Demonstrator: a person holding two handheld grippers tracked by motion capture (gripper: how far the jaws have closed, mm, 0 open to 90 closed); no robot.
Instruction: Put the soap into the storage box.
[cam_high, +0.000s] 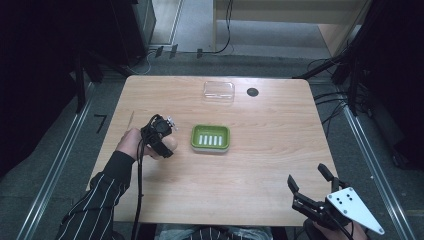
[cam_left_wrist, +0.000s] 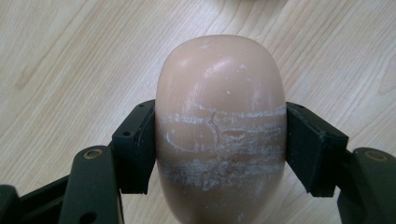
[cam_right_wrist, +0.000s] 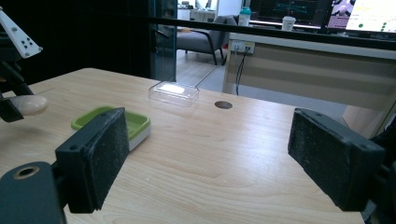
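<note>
The left gripper (cam_high: 169, 141) is closed on a beige soap bar (cam_left_wrist: 220, 126); both pads press its scratched sides, over the wooden table (cam_high: 260, 165). The green soap dish (cam_high: 210, 138) lies just at 3 o'clock of the soap. The clear lid (cam_high: 219, 91) is at 12 o'clock of the dish. The right gripper (cam_high: 309, 181), at 5 o'clock, has its jaws wide apart and holds nothing.

soap bar (cam_left_wrist: 219, 130) | near end cut off | underside hidden, likely resting

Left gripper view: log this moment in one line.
left claw: shut on beige oval soap bar | right claw: open | green slotted soap dish: empty
</note>
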